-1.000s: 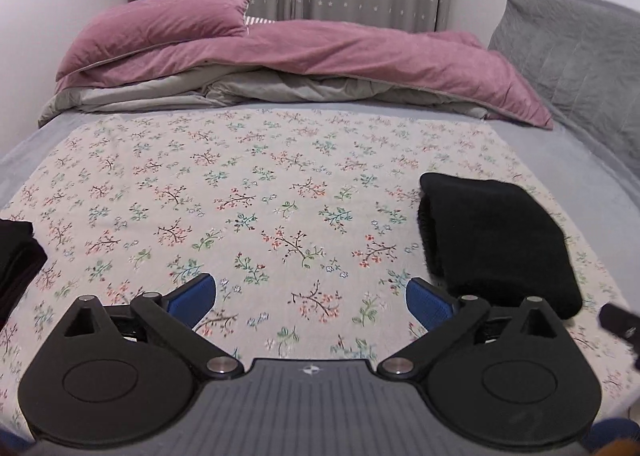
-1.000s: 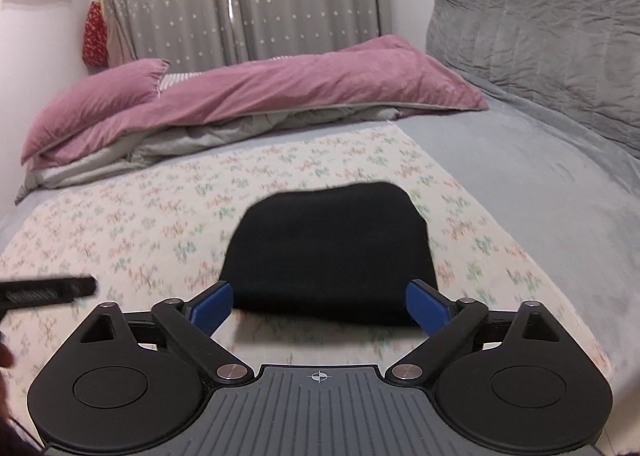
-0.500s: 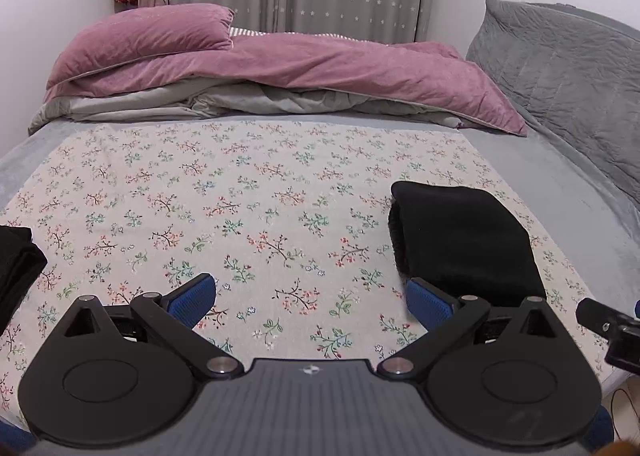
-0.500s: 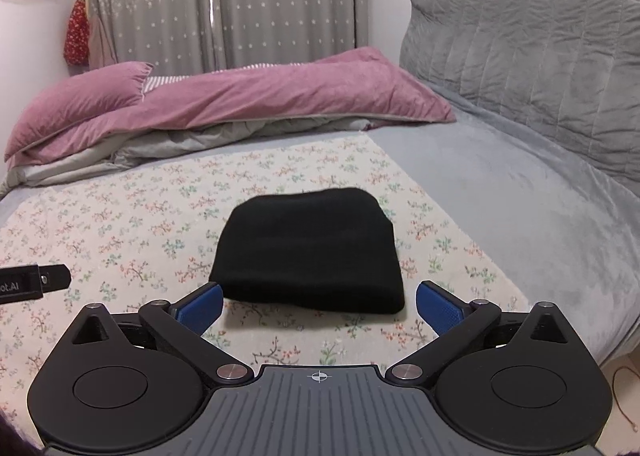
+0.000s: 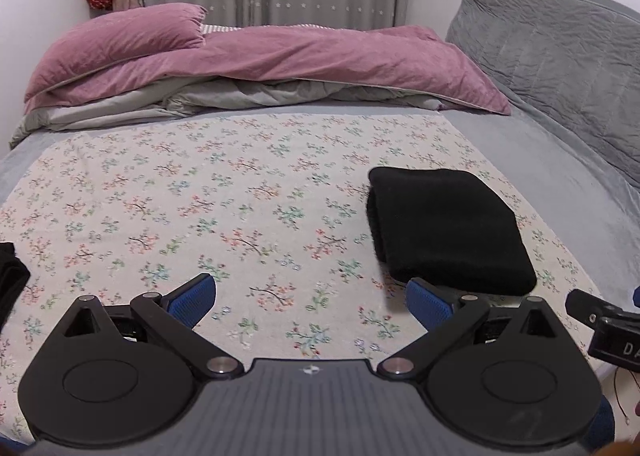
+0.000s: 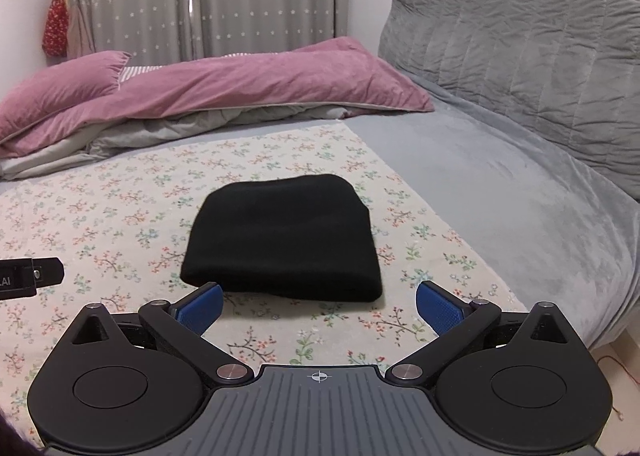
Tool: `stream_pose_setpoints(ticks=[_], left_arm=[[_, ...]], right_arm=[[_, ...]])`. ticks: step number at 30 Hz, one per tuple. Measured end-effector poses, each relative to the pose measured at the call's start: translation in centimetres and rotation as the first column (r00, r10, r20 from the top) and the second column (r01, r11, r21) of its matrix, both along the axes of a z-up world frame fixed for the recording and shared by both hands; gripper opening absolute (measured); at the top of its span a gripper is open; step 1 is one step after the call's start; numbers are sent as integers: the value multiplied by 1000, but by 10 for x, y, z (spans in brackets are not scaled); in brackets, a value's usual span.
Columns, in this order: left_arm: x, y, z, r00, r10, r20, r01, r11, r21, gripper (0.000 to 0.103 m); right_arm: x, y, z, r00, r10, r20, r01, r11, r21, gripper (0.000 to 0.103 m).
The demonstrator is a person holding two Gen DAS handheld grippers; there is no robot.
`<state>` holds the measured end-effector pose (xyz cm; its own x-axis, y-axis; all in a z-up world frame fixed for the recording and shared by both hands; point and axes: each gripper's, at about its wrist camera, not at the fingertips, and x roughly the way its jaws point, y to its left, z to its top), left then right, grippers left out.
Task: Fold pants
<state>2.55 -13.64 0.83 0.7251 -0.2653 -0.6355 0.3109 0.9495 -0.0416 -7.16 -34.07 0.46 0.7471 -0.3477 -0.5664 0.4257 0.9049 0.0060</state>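
The black pants [image 5: 448, 228] lie folded into a compact rectangle on the floral sheet [image 5: 224, 191], at the right in the left wrist view. They also show at the centre of the right wrist view [image 6: 284, 236]. My left gripper [image 5: 310, 302] is open and empty, above the sheet to the left of the pants. My right gripper [image 6: 318, 306] is open and empty, just short of the near edge of the pants.
A pink duvet [image 5: 320, 55] and pillow [image 5: 120, 35] lie piled at the back. A grey quilted headboard [image 6: 520, 51] runs along the right. Another black garment [image 5: 10, 276] lies at the left edge. The bed's edge drops off at the right [image 6: 608, 320].
Both grippers have drawn back from the folded pants, toward the near edge of the bed. Both stayed open. The pants have not moved.
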Motion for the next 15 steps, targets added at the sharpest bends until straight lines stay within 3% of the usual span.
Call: stream_pose_setpoints(ticks=[15], left_arm=[[-3,-17,-2,999,-35,-19,35,999,4,103]], right_arm=[[0,-2,-4,1000,1,-14,-1,1000,13,103]])
